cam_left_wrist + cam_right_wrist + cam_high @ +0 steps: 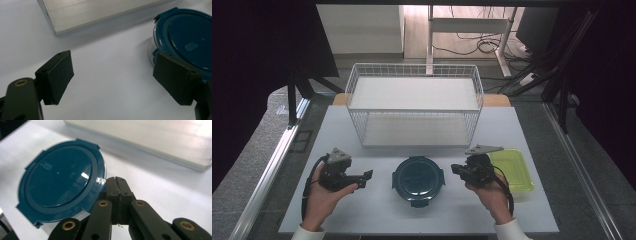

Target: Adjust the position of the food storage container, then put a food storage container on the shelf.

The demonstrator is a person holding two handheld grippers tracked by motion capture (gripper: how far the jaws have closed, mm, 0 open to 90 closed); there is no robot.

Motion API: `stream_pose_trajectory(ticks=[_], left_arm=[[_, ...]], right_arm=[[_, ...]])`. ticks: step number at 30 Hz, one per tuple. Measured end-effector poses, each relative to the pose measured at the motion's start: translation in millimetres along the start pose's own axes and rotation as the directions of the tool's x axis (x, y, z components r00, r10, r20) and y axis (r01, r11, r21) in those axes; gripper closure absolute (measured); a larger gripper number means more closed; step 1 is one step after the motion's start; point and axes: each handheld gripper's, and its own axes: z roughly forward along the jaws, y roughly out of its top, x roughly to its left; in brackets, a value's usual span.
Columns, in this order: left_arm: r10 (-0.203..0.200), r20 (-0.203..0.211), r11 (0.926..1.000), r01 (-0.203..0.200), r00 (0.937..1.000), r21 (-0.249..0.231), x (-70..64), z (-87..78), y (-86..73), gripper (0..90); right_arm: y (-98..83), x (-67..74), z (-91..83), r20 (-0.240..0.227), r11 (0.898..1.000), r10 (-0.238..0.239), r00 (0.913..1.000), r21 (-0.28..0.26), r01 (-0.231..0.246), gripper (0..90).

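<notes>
High view: the round blue container (419, 180) sits on the desk (377, 215) between the left gripper (366, 178) and the right gripper (455, 169). Left jaws stand wide, container just beside their right pad; right jaws are pressed together, empty, container just left of them. Best approach: spread the right jaws first, then meet the rim squarely from both sides.

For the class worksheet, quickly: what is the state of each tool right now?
Left tool: open, holding nothing, beside the round blue-lidded container.
Right tool: closed, holding nothing.
</notes>
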Motion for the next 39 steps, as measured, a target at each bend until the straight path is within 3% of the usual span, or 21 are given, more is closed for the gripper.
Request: stream_pose_trajectory(ticks=[1,2,4,5,8,10,15,24,31,33,39], left_arm=[[-0.005,0.002,1.0000,0.005,1.0000,0.001,-0.8,-0.1,0.4,16.0],[-0.003,0.003,1.0000,0.003,1.0000,0.004,-1.8,0.7,1.2,15.9],[-0.003,0.008,1.0000,0.003,1.0000,0.006,-2.0,1.7,1.6,15.7],[-0.003,0.008,1.0000,0.003,1.0000,0.006,-2.0,1.7,1.6,15.5],[-0.029,0.024,0.9996,0.029,0.9993,0.003,-0.3,2.2,0.1,13.7],[-0.040,0.020,0.9992,0.040,0.9990,0.003,1.2,1.2,-1.1,12.0],[-0.054,0.032,0.9979,0.055,0.9980,-0.033,0.5,-2.6,1.1,10.3],[-0.074,0.078,0.9960,0.078,0.9942,-0.044,-6.6,-0.8,7.0,5.8],[-0.095,0.139,0.9941,0.101,0.9857,-0.040,-10.9,2.1,7.9,4.4],[-0.105,0.169,0.9932,0.112,0.9800,-0.033,-14.1,3.0,7.8,3.6],[-0.109,0.185,0.9934,0.114,0.9766,-0.014,-18.4,11.1,10.5,2.8]], right_arm=[[-0.5,-0.8,-3.7,-0.006,1.000,0.000,1.0000,-0.014,0.000,87.3],[-2.7,-2.8,-8.6,-0.018,0.999,0.002,0.9998,-0.038,-0.003,67.4],[-4.3,-5.7,-9.4,-0.043,0.999,0.017,0.9990,-0.049,-0.019,52.6],[-4.3,-5.7,-9.4,-0.043,0.999,0.017,0.9990,-0.049,-0.019,52.6],[-4.4,-12.1,-8.3,-0.080,0.996,0.058,0.9951,-0.057,-0.062,31.8],[-4.6,-13.3,-8.6,-0.099,0.995,0.063,0.9931,-0.065,-0.069,27.2],[-5.1,-10.8,-10.8,-0.115,0.996,0.048,0.9923,-0.071,-0.056,22.2],[-9.5,-11.3,-8.8,-0.115,0.997,0.055,0.9918,-0.044,-0.060,18.9],[-10.8,-6.4,-5.6,-0.121,0.998,0.054,0.9911,-0.031,-0.058,17.3],[-10.2,-3.7,-3.7,-0.149,0.997,0.065,0.9867,-0.030,-0.070,16.5],[-9.6,-5.4,4.6,-0.170,0.995,0.095,0.9809,-0.022,-0.100,14.6]])
